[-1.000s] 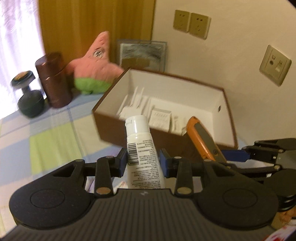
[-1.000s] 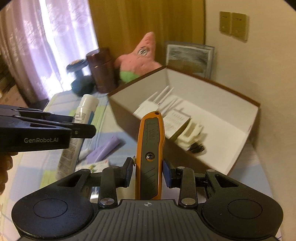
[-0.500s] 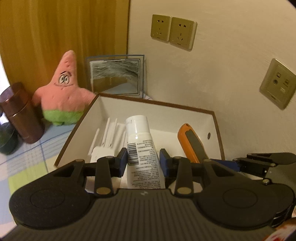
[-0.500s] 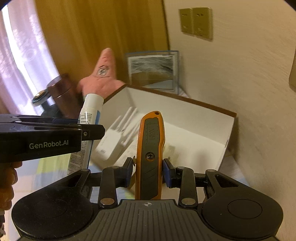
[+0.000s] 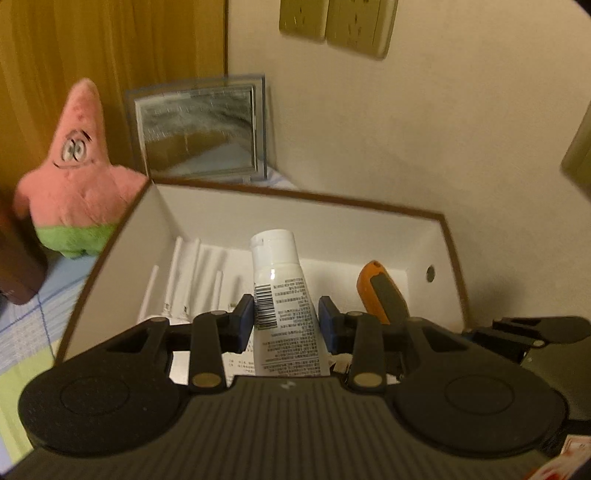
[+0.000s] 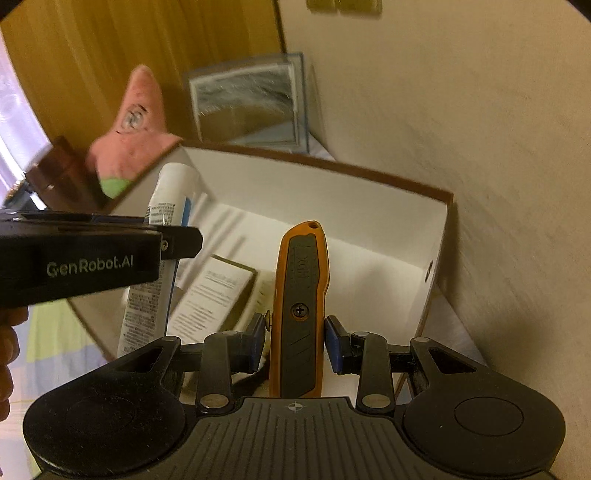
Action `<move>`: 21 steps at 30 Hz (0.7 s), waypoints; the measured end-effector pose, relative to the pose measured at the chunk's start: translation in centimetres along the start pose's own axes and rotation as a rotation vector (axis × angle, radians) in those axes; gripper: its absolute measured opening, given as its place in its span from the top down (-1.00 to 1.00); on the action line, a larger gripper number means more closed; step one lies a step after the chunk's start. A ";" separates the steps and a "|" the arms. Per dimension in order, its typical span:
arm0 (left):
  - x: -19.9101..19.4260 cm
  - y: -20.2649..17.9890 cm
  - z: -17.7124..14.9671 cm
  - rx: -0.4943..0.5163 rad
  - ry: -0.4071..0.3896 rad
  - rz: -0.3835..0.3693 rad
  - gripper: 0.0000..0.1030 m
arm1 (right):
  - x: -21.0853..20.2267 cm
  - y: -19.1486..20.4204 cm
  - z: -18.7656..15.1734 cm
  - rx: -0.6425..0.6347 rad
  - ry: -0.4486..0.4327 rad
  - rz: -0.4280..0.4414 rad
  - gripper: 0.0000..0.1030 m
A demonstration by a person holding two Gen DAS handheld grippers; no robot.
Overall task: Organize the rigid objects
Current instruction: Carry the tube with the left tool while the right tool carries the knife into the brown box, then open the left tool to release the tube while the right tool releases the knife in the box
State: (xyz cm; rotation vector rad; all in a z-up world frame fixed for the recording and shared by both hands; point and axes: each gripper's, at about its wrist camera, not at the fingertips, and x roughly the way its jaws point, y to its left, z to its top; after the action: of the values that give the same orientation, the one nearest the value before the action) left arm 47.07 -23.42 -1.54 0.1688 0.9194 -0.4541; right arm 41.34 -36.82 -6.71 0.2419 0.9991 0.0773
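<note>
My left gripper (image 5: 286, 321) is shut on a white tube (image 5: 282, 295) with a barcode label, cap pointing away, held over the open brown box (image 5: 303, 197) with a white inside. My right gripper (image 6: 295, 338) is shut on an orange and grey utility knife (image 6: 301, 295), which hangs over the right half of the same box (image 6: 439, 229). In the right wrist view the left gripper (image 6: 173, 242) and the tube (image 6: 173, 188) show at the left. In the left wrist view the knife (image 5: 382, 291) stands to the right of the tube. White stick-like items (image 5: 184, 280) and a printed leaflet (image 6: 216, 291) lie in the box.
A pink star plush toy (image 5: 74, 173) stands left of the box, with a dark brown canister (image 5: 16, 273) beside it. A framed mirror (image 5: 199, 129) leans on the wall behind the box. Wall sockets (image 5: 332, 22) sit above. A checked cloth (image 5: 26, 332) covers the table.
Both grippers have moved forward and down with their objects, from in front of the box to over its inside. The box fills much more of both views.
</note>
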 end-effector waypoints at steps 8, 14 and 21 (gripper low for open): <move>3.9 0.4 -1.1 0.017 0.102 -0.020 0.37 | 2.5 -0.1 0.0 -0.016 0.053 -0.068 0.40; 5.2 0.3 -1.0 0.037 0.138 -0.030 0.36 | 2.9 0.2 0.3 -0.030 0.064 -0.093 0.39; 5.6 0.4 -0.6 0.055 0.141 -0.027 0.34 | 3.6 0.4 0.8 -0.042 0.073 -0.131 0.39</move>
State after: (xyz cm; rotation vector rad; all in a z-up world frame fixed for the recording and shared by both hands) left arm 49.71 -24.58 -6.38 0.2413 1.0486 -0.4974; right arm 43.99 -35.94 -9.13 0.1353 1.0828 -0.0127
